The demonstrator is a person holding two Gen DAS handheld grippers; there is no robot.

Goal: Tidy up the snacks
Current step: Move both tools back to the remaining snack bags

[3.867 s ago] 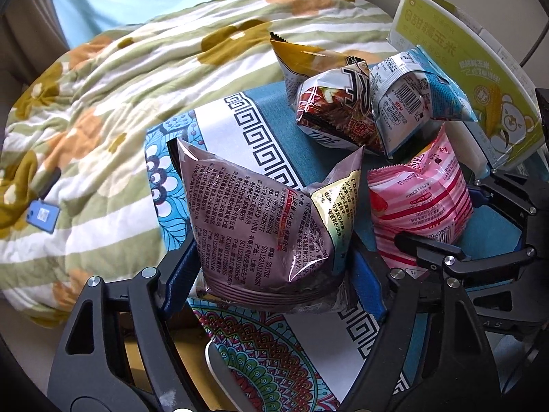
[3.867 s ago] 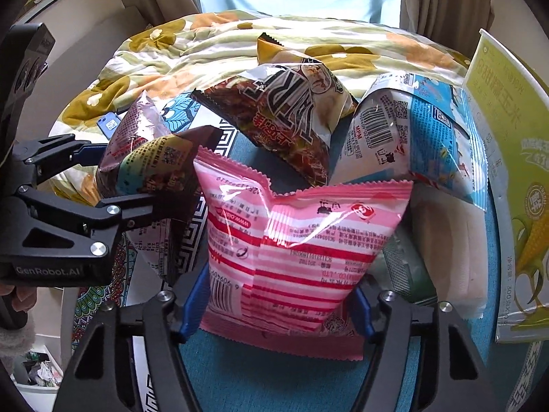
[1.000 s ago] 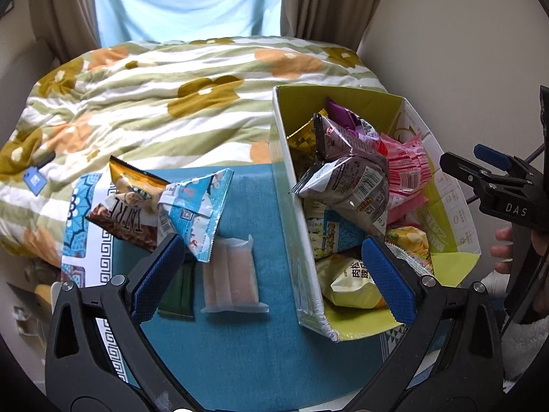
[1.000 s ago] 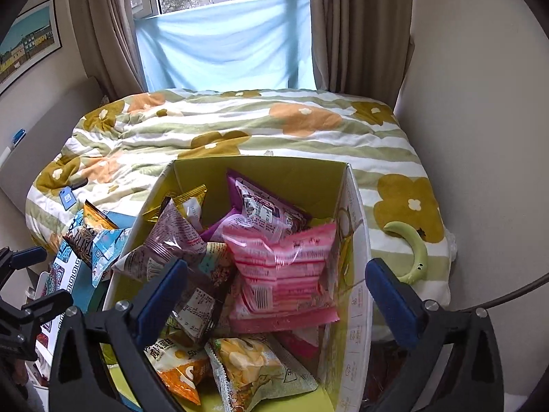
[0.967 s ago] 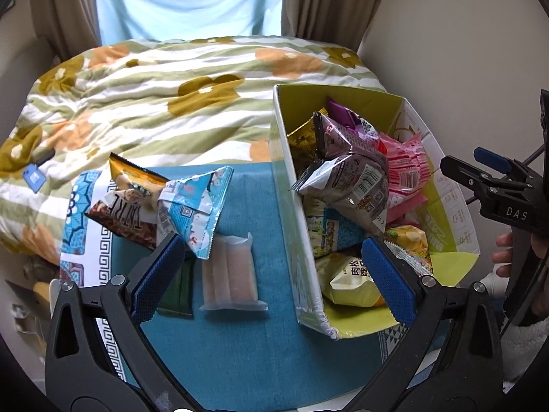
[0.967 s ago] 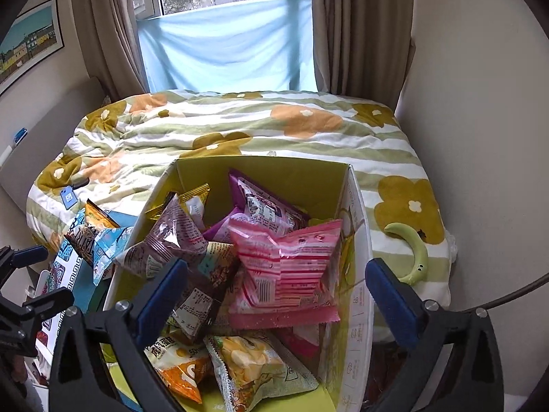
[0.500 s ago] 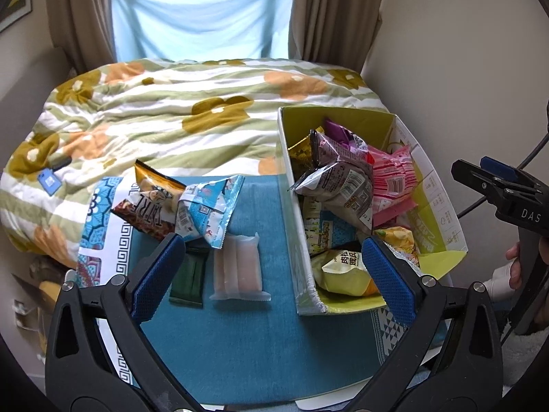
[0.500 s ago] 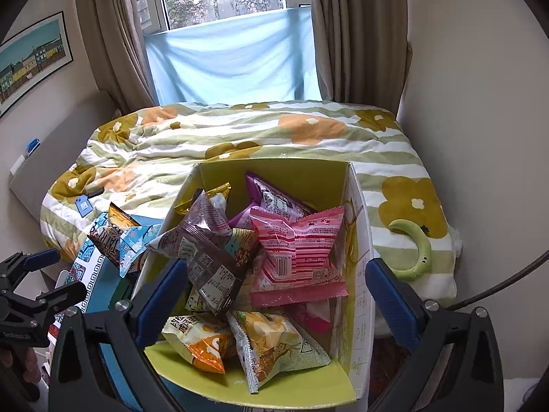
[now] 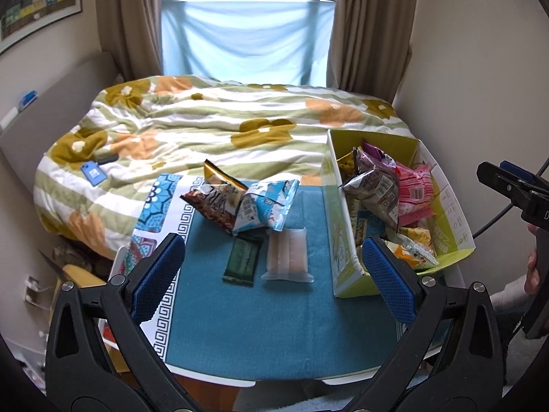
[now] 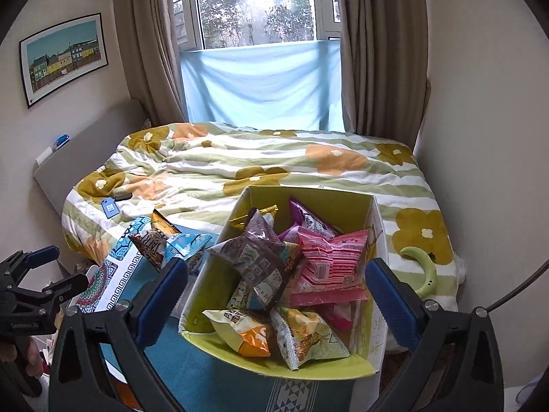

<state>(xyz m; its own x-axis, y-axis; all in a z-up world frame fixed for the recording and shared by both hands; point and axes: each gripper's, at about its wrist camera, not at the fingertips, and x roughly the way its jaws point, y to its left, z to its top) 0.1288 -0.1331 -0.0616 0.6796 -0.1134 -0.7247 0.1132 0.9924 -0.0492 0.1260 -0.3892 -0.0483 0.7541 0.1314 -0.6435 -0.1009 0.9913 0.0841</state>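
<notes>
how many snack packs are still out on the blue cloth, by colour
Brown and gold crinkly bag: 1
Light blue and white bag: 1
Dark green flat sachet: 1
Clear pouch with pale pink contents: 1
Total: 4, all outside the yellow-green cardboard box.

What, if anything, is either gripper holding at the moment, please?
Nothing: the left gripper and right gripper are both open and empty.
</notes>
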